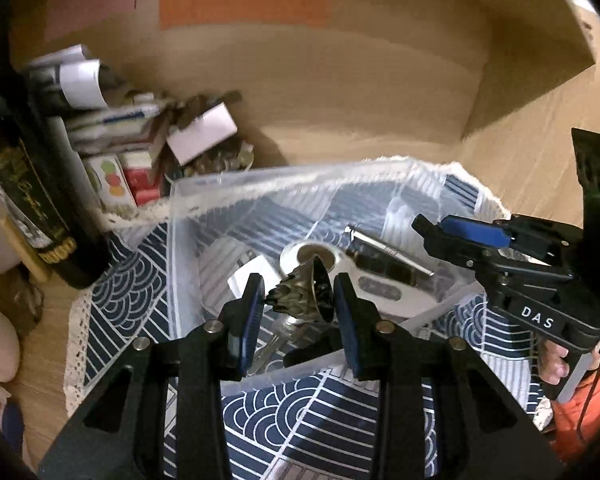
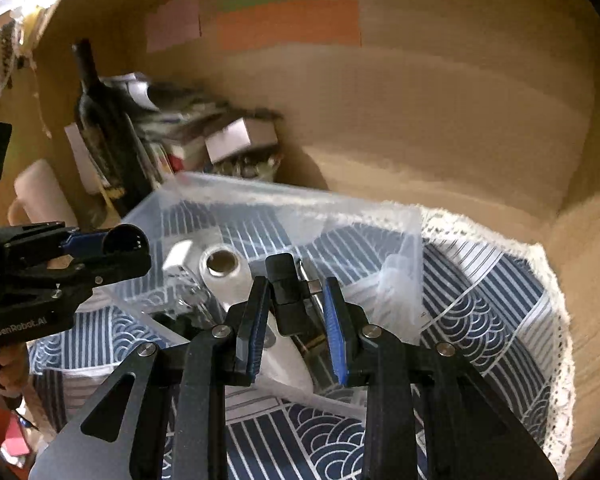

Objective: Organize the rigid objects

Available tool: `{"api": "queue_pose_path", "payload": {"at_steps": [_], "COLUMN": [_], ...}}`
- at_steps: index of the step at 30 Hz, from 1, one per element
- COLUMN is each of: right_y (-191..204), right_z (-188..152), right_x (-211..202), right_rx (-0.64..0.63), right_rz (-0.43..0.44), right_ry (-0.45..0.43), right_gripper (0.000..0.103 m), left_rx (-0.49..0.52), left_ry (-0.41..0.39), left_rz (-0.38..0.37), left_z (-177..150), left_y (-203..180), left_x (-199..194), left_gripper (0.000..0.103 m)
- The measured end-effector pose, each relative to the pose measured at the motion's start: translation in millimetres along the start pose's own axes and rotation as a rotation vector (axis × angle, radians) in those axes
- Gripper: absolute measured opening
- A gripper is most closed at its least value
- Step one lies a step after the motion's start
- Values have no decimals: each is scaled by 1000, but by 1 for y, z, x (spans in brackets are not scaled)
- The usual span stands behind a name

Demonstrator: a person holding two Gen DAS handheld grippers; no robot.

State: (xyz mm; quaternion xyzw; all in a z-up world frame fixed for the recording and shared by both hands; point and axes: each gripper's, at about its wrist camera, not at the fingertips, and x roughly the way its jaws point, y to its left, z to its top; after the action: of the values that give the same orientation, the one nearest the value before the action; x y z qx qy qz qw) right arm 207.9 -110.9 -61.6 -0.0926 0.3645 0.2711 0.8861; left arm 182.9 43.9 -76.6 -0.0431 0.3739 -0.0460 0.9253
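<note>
A clear plastic bin (image 1: 188,216) (image 2: 414,240) sits on a blue wave-patterned cloth. Inside lie a white tape roll (image 1: 314,258) (image 2: 222,266), a white remote-like device (image 1: 380,292), a dark metal lighter (image 1: 384,258) and keys. My left gripper (image 1: 298,298) is over the bin, its jaws shut on a small brass bell (image 1: 306,290). In the right wrist view the left gripper (image 2: 120,246) is at the left. My right gripper (image 2: 296,304) is open over the bin, its jaws around a black adapter (image 2: 286,294) without clearly pressing it. The right gripper also shows in the left wrist view (image 1: 428,232).
A dark wine bottle (image 1: 32,184) (image 2: 104,136) stands at the left by a heap of boxes and papers (image 1: 140,136) (image 2: 204,132). A cardboard wall (image 1: 340,92) rises behind the bin. The cloth (image 2: 500,320) has a lace edge.
</note>
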Motion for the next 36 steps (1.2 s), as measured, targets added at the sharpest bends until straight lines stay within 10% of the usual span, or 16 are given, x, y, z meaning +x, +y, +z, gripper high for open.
{"api": "queue_pose_path", "payload": {"at_steps": [14,24,36], "right_y": [1,12,45], "right_z": [-6,0,-8], "right_x": [22,-24,-136], "right_rx": [-7,-12,-20], "right_rz": [3,16,13], "right_ry": [53,-49,-339], "right_gripper": [25,29,71], "left_rx": [17,37,12], "left_ry": [14,-133,-418], "left_rz": [28,57,102], "left_z": [-4,-2,-15], "left_y": [-1,-8,-28], "left_x": [18,-41,-154], "left_gripper": [36,55,100]}}
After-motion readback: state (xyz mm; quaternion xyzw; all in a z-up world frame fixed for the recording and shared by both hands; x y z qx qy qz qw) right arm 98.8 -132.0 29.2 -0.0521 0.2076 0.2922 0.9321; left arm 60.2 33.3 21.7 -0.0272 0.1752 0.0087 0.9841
